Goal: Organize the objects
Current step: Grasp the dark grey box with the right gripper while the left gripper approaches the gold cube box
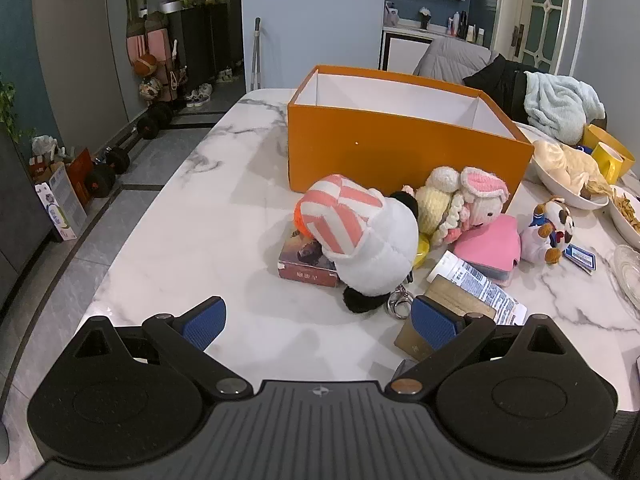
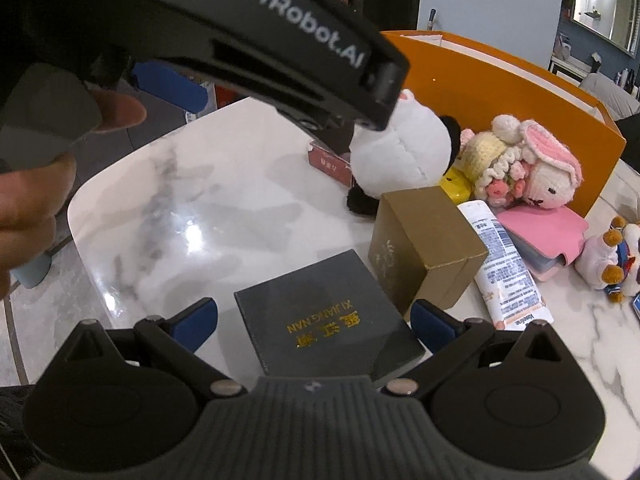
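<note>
Nearest the left wrist camera, the left gripper hangs over the marble table with its blue-padded jaws spread wide apart and nothing between them. Just beyond it lies a white plush panda in a pink-striped cap, resting on a small reddish box. To its right sit a crocheted yellow doll, a crocheted bunny, a pink case, a white tube and a small cow plush. Behind them stands the open orange box, white inside.

In the right wrist view, the right gripper also has its jaws wide apart, straddling a dark grey box with gold lettering that lies flat on the table; the pads do not press on it. Right of it stands a gold box, then the tube. At upper left, a person's hand holds the left gripper's black body across the frame
</note>
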The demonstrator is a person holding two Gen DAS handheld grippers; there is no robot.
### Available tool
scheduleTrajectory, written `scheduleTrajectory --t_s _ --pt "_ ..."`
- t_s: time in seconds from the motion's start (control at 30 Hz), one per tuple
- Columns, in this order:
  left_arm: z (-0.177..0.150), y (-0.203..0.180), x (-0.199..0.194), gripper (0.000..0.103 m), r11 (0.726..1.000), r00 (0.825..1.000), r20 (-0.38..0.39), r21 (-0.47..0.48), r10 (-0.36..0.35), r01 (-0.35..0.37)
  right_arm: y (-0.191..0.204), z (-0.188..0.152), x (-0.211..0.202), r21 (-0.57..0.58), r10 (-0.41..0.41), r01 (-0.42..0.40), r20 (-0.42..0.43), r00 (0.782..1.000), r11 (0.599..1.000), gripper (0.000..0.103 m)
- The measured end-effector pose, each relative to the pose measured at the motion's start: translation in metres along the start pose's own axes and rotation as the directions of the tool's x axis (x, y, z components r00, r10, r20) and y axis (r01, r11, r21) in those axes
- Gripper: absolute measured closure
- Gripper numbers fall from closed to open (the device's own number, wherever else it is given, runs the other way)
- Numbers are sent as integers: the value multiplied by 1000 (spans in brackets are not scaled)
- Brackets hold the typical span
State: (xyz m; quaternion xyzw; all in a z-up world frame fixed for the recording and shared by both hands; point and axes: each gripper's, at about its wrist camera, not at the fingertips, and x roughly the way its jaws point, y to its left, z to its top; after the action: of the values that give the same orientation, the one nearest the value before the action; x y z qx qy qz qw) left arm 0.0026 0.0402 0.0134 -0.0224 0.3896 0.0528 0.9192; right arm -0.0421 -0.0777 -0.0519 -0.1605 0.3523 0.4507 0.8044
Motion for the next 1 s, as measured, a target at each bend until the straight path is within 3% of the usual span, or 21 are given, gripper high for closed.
scheduleTrajectory --t_s 0.63,1.0 --pt "1 0 5 0 1000 1000 -14 -6 -1 1 -1 -2 10 -23 2 -3 -27 1000 1000 1" --pt "2 9 10 0 999 1000 -13 -37 -1 0 -10 -8 13 -20 79 -79 -25 997 997 3"
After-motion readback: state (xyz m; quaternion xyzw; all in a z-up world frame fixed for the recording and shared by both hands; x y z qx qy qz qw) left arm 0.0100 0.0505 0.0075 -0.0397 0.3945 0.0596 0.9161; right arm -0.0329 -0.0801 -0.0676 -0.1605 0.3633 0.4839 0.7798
